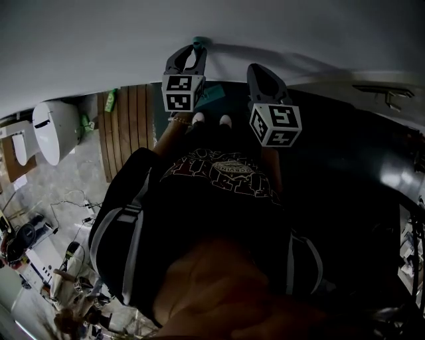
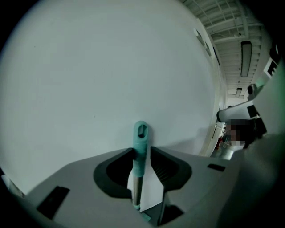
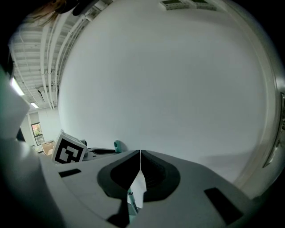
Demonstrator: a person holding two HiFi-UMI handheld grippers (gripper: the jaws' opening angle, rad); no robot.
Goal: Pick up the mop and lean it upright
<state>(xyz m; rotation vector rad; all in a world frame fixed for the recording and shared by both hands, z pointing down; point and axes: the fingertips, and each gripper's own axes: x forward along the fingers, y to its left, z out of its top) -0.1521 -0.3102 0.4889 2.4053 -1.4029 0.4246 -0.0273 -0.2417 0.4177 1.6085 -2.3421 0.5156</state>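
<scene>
A plain white wall [image 1: 199, 20] meets a dark floor [image 1: 345, 146], and the person stands close up to it, both tools held out toward it.

In the head view, the left gripper [image 1: 190, 52] reaches the wall, and the teal tip of the mop handle [image 1: 198, 41] pokes out just past its jaws, right by the wall. The right gripper [image 1: 260, 72] hangs beside it, a little lower in the picture and apart from the handle. The mop's head is hidden below the person's body.

In the left gripper view, the jaws stand wide apart with the handle rising upright between them, its teal grip and hanging hole in front of the wall. Wall shows between the handle and the right-hand jaw, so nothing pinches it. The handle seems to rest on the wall by itself, with the spread jaws placed as a guard in case it slides.

In the right gripper view, the jaws are closed tip to tip on nothing. This tool looks to be only standing by. The teal tip shows off to the left, and a short piece of handle below the jaws.
</scene>
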